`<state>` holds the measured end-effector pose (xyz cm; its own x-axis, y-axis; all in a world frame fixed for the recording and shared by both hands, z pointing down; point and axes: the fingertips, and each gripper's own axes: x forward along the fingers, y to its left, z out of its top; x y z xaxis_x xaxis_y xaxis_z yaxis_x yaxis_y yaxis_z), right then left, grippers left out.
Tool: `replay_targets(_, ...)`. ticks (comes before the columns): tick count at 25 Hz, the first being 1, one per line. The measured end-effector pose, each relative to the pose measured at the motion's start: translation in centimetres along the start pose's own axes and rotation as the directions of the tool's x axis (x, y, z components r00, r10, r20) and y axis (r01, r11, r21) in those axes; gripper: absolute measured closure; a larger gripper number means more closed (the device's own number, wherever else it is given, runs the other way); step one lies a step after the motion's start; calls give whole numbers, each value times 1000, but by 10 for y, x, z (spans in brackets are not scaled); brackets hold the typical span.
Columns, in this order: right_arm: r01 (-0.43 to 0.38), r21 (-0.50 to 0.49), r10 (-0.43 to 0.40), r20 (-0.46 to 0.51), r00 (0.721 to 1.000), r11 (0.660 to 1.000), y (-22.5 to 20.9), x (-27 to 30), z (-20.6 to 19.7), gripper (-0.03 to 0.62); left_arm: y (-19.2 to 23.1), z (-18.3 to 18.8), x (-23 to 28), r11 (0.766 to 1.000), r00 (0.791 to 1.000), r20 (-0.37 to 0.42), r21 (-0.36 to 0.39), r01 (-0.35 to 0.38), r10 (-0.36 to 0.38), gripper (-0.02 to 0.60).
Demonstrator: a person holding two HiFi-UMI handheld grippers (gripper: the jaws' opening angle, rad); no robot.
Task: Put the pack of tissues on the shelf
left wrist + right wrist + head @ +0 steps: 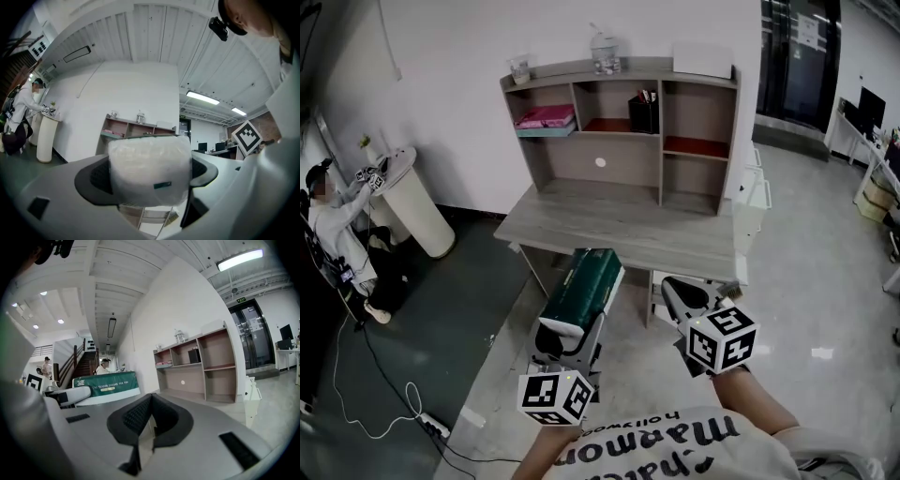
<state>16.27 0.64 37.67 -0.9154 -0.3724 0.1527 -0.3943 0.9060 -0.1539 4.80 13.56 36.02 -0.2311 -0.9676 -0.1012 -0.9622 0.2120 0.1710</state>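
one tissue pack (pixel 581 286); "tender dreams for you"; in left hand-held gripper (pixel 570 339)

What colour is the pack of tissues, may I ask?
The pack of tissues is dark green, white-edged; head view.

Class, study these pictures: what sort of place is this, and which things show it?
Probably an office or lab workspace: a grey wooden desk with a shelf unit against a white wall, dark glass double doors, and work desks with computer monitors at the far right.
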Motion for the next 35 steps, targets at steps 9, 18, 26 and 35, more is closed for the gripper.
replay_targets(9,15,48,-13,-38,999,999,-19,32,-18,586,23,-15,28,1000,1000,-24,-16,11,-11,149)
replay_targets(18,45,85,-45,-6,999,995,-35,117,19,586,81,10,108,996,997,-3,-24,82,-82,149)
replay_targets(26,88,81,-92,45,995,993,-38,190,66,586,138,53,176,987,987,28,7,159,-159,149)
replay_targets(35,166,150,-183,110,977,975,-53,258,90,586,190,75,239,956,956,31,30,292,-293,149)
